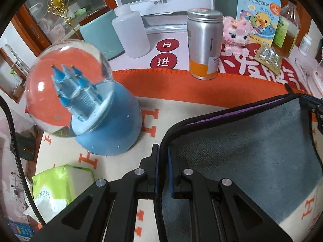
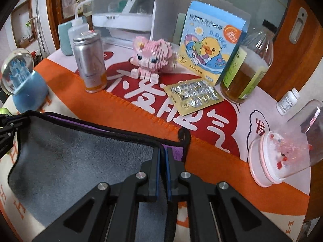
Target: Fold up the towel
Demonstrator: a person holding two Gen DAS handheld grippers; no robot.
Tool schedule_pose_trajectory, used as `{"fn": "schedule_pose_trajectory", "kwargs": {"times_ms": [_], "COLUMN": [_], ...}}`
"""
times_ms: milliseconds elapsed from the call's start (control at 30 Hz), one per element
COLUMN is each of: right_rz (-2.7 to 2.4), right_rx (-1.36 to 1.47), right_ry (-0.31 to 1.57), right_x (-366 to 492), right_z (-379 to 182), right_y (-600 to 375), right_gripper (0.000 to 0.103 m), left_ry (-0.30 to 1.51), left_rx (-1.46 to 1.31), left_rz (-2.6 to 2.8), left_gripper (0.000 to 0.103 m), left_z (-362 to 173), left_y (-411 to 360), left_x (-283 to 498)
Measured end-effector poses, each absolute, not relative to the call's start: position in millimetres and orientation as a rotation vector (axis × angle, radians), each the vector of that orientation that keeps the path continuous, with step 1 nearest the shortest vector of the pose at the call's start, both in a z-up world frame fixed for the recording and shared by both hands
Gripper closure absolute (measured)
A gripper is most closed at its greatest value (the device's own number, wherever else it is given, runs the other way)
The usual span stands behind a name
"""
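Bench (image 2: 212, 157): covered by an orange-and-cream cloth, crowded with bystander items along the far side.

Towel (image 1: 252, 151): grey, black-bound edge, purple reverse showing at the lifted hem. It hangs slung between the two tools, raised off the bench at its far edge, sagging in the middle. Its long axis appears to run tool to tool, across the view; the held hem faces away, toward the clutter.

Left tool (image 1: 163, 161): fingers nearly closed, pinching the towel's left corner. Right tool (image 2: 162, 161): likewise nearly closed on the right corner, beside the hanging loop.

Progress, judged: one fold underway, not laid down. The hem must still be carried over, released and flattened; further folds may remain.

Snow globe (image 1: 80, 104): just left of the left tool, a snag risk.
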State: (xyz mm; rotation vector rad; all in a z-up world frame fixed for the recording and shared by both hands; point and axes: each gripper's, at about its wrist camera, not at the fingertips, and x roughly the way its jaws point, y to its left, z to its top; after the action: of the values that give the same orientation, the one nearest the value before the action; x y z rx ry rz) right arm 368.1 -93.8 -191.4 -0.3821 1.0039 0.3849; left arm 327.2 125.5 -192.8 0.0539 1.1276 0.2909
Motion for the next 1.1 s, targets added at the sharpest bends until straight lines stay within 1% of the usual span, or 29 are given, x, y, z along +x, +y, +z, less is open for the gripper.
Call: {"fn": "schedule_pose_trajectory", "kwargs": {"times_ms": [233, 400, 467, 500, 533, 600, 633, 667, 700, 767, 833, 933, 1000, 1100], "right_rz": [0.376, 0.355, 0.352, 0.344, 0.338, 0.336, 0.343, 0.348, 0.348, 0.338, 0.339, 0.352, 0.354, 0.359], "right_rx": [-0.396, -0.418, -0.42, -0.426, -0.431, -0.434, -0.431, -0.428, -0.424, -0.409, -0.375, -0.331, -0.321, -0.312], "right_ry": [0.989, 0.994, 0.999, 1.002, 1.002, 0.994, 0.989, 0.98, 0.967, 0.947, 0.94, 0.94, 0.943, 0.946], "right_x": [371.3, 372.4, 371.6, 371.3, 370.5, 368.0, 366.6, 364.6, 361.9, 357.8, 352.6, 340.6, 328.6, 309.0], "right_z": [-193.6, -203.8, -206.8, -208.5, -209.2, -207.8, -205.8, -202.9, -198.6, -190.5, -181.3, -168.8, -161.3, -150.5], "right_y": [-92.2, -89.8, -89.5, -89.4, -89.3, -90.5, -91.3, -92.1, -93.3, -95.7, -98.8, -100.6, -99.5, -99.0], "right_gripper": [0.098, 0.098, 0.094, 0.093, 0.091, 0.086, 0.081, 0.077, 0.074, 0.064, 0.063, 0.063, 0.063, 0.063], "left_ry": [1.117, 1.12, 1.115, 1.114, 1.114, 1.102, 1.099, 1.099, 1.098, 1.085, 1.072, 1.057, 1.048, 1.02], "left_rx": [0.067, 0.105, 0.115, 0.111, 0.106, 0.09, 0.079, 0.064, 0.049, 0.026, 0.027, 0.038, 0.037, 0.037], "left_rz": [0.316, 0.335, 0.345, 0.349, 0.349, 0.366, 0.367, 0.364, 0.361, 0.361, 0.352, 0.334, 0.324, 0.321], "left_gripper": [0.097, 0.093, 0.087, 0.081, 0.078, 0.067, 0.063, 0.053, 0.041, 0.033, 0.031, 0.028, 0.021, 0.02], "left_z": [-199.0, -207.9, -210.5, -212.3, -213.5, -213.3, -212.1, -211.0, -210.4, -205.4, -198.6, -187.4, -177.4, -157.4], "left_y": [121.6, 117.3, 115.9, 115.7, 116.4, 118.6, 120.5, 122.1, 124.3, 126.3, 123.7, 117.8, 113.3, 105.4], "left_x": [332.7, 334.5, 333.2, 331.7, 331.3, 327.9, 327.0, 325.9, 325.1, 320.8, 314.9, 305.6, 295.9, 274.5]}}
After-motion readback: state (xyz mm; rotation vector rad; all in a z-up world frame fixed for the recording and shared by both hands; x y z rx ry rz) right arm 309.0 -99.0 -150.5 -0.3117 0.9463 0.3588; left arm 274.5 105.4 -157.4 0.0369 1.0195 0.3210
